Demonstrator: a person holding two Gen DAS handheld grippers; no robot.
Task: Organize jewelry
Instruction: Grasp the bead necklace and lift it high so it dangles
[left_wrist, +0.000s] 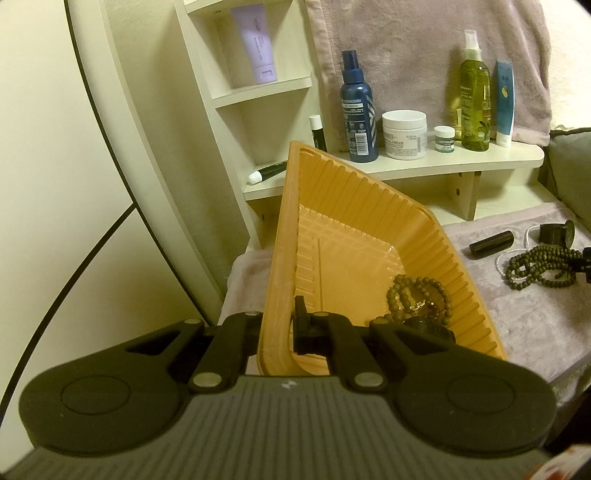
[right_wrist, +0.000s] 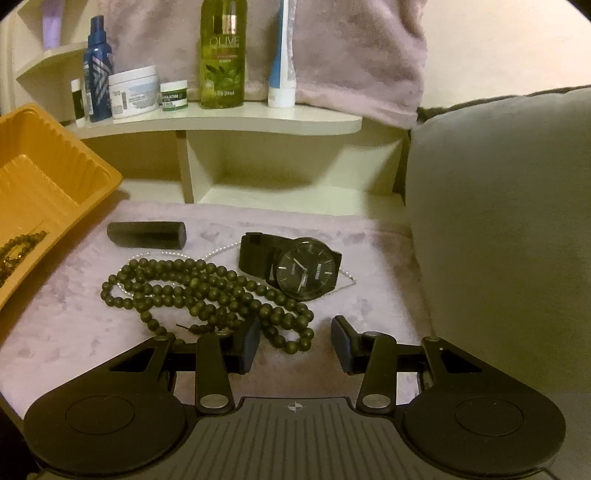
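Note:
My left gripper is shut on the near wall of an orange plastic tray, which is tilted up. Brown bead bracelets lie in the tray's low corner beside a dark item I cannot make out. In the right wrist view, a long dark green bead necklace lies coiled on the pink cloth. Behind it are a black watch, a thin pearly chain and a black cylinder. My right gripper is open low over the cloth, and the necklace's near loop lies between its fingers.
A white shelf behind the cloth carries bottles, jars and tubes. A grey cushion rises at the right. A pink towel hangs behind the shelf. The tray's edge stands to the left of the jewelry.

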